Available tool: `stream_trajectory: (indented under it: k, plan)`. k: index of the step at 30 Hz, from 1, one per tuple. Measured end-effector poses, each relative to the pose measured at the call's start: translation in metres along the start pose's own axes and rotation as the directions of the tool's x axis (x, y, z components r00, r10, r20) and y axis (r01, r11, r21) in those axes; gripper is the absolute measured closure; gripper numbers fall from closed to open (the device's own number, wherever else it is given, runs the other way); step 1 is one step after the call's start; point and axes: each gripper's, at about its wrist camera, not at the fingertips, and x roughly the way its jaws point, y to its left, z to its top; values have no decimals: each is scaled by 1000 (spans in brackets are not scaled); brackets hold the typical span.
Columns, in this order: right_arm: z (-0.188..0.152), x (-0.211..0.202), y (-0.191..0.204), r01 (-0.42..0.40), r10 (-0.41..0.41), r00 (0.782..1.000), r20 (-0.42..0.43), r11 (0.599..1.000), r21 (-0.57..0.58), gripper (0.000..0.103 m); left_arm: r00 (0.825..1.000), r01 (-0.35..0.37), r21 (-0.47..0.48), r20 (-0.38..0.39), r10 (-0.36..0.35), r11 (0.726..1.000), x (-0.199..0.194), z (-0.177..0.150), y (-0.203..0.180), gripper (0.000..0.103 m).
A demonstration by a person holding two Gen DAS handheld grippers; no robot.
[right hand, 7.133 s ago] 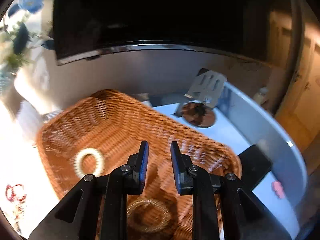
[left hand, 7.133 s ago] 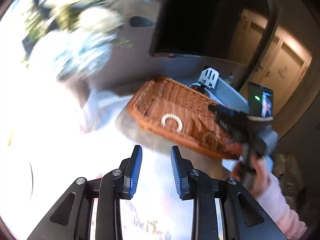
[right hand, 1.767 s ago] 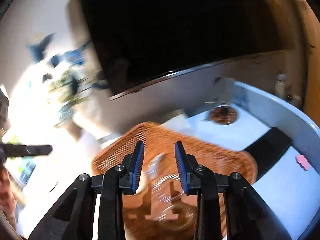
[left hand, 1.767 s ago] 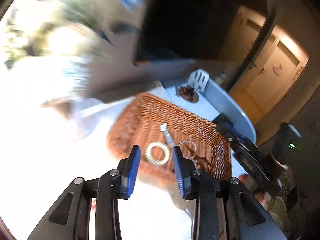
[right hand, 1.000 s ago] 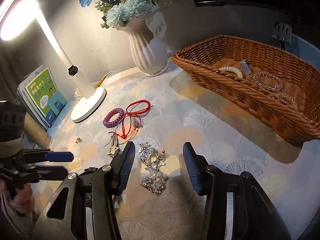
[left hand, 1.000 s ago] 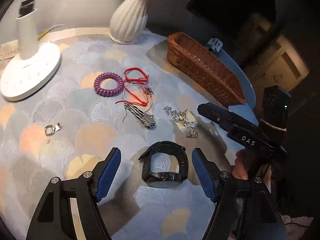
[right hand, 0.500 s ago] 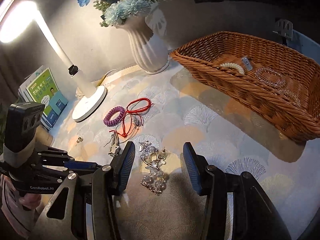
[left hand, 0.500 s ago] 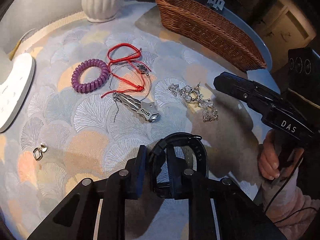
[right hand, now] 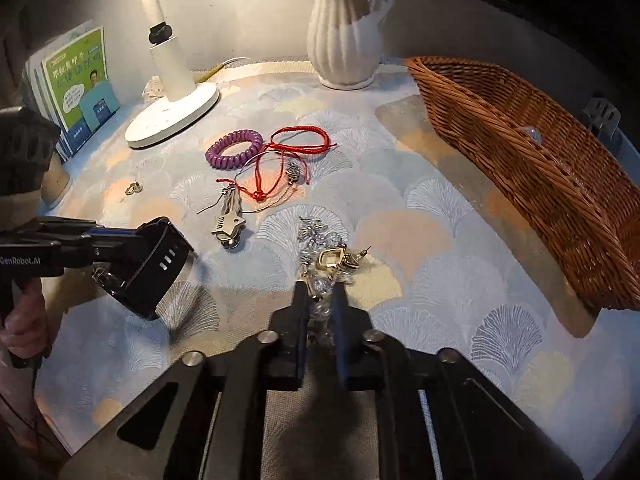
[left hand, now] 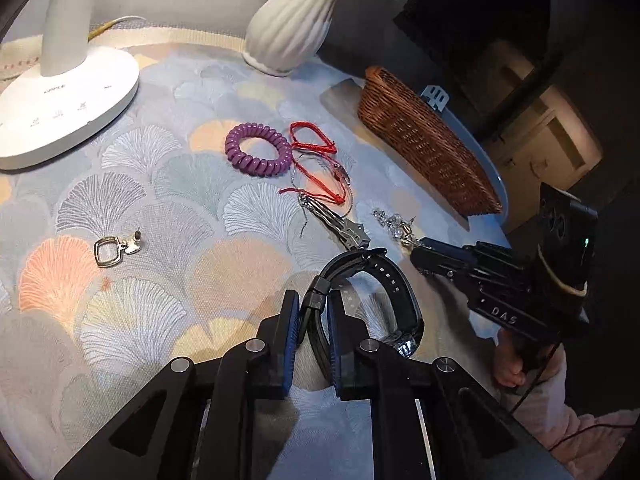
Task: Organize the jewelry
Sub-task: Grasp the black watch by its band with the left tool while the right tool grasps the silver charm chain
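Observation:
My left gripper (left hand: pixel 313 304) is shut on the strap of a black watch (left hand: pixel 384 276), lifted just off the cloth; it also shows in the right wrist view (right hand: pixel 152 264). My right gripper (right hand: pixel 322 292) is shut on a crystal bracelet (right hand: pixel 320 240) with a gold charm, which still lies on the cloth. A purple coil bracelet (left hand: pixel 258 154), red cord bracelets (left hand: pixel 316 160), a silver clasp piece (left hand: pixel 340 224) and a small gold earring (left hand: pixel 108 250) lie on the patterned cloth. The wicker basket (right hand: pixel 532 152) stands at the right.
A white lamp base (left hand: pixel 60 104) and a white vase (left hand: pixel 292 20) stand at the back. Booklets (right hand: pixel 76 80) lean at the far left. The grey table edge (left hand: pixel 496 172) runs behind the basket.
My left gripper closed on the black watch strap and lifted it. My right gripper came down and closed on the crystal bracelet.

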Motion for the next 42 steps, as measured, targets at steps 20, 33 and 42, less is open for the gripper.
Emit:
stream_trajectory:
  k: [20,33,42]
  plan:
    - [-24,-33,-80,70,-66,998,-24,965,253,89,999,-31,35,19,30,999,3,1,-8,76]
    - [-29,-32,-93,-20,1,997,77,968,249,64,989,-103,-12,-103,101,995,10,18,-16,76]
    - [-25,-33,-93,-125,109,991,80,966,226,64,934,-323,95,-129,334,941,25,25,-48,92]
